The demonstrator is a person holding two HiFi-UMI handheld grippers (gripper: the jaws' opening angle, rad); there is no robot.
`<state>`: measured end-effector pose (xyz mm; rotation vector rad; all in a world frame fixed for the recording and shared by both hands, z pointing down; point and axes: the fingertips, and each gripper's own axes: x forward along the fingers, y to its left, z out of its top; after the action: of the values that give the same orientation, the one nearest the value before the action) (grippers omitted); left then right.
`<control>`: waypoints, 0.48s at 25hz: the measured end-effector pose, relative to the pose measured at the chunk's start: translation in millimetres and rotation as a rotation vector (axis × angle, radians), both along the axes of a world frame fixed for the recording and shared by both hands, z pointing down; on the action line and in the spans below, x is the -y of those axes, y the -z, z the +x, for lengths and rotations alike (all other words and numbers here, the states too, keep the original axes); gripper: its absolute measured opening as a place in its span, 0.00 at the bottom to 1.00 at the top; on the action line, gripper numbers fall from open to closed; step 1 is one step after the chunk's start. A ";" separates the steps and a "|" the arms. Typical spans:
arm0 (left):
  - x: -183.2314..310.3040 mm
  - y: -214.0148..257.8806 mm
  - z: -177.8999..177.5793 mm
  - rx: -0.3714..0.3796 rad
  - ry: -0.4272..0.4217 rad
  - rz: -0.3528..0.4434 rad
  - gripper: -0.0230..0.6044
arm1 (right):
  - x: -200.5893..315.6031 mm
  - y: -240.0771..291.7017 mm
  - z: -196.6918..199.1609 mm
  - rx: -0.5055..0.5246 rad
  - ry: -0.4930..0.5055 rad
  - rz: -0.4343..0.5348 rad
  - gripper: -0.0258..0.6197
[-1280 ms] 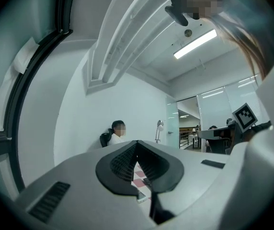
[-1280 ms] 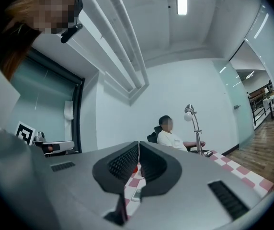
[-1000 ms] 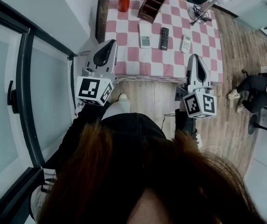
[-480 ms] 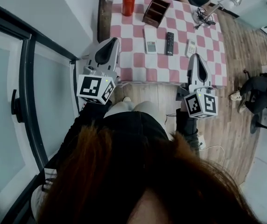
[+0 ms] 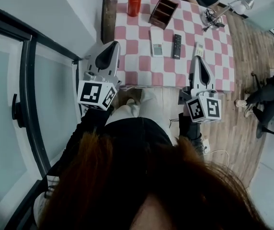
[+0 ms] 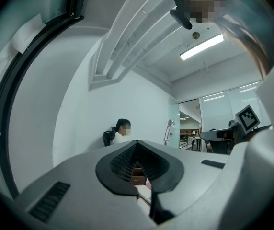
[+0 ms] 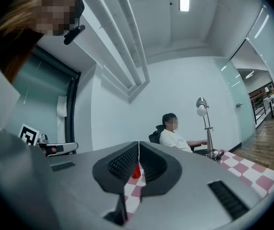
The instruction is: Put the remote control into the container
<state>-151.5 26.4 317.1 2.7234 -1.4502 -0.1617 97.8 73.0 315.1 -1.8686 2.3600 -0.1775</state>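
Note:
A black remote control (image 5: 176, 46) lies on the checkered table (image 5: 137, 63) between two white remotes (image 5: 156, 42) (image 5: 199, 50). Beyond them, at the far edge, stands a brown wooden container (image 5: 164, 12) with compartments. My left gripper (image 5: 114, 43) hangs at the table's near left corner, its jaws shut and empty. My right gripper (image 5: 198, 58) is over the near right edge, also shut and empty. The container (image 6: 138, 174) shows through the left gripper (image 6: 137, 145) in its own view. The right gripper (image 7: 139, 145) has its pads together.
A red canister (image 5: 134, 3) stands at the far left of the table, and a desk lamp (image 5: 223, 11) at the far right. A person sits behind the table. Another person (image 5: 266, 97) sits on the wooden floor to the right. A glass wall (image 5: 27, 104) runs along the left.
Both grippers have advanced to the table's near edge, still shut. The table sits closer below them than before.

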 end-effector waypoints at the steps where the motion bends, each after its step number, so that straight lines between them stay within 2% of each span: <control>1: 1.7 -1.5 -0.2 -0.001 0.004 -0.006 0.05 | 3.3 -1.6 -1.6 0.004 0.009 -0.002 0.07; 12: 33.0 -2.4 10.7 -0.001 0.021 -0.012 0.05 | 47.3 -4.6 3.0 0.018 0.058 -0.006 0.07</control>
<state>-140.8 -6.6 319.4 2.6993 -1.4753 -0.1554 100.9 25.7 319.6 -1.7943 2.4064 -0.2059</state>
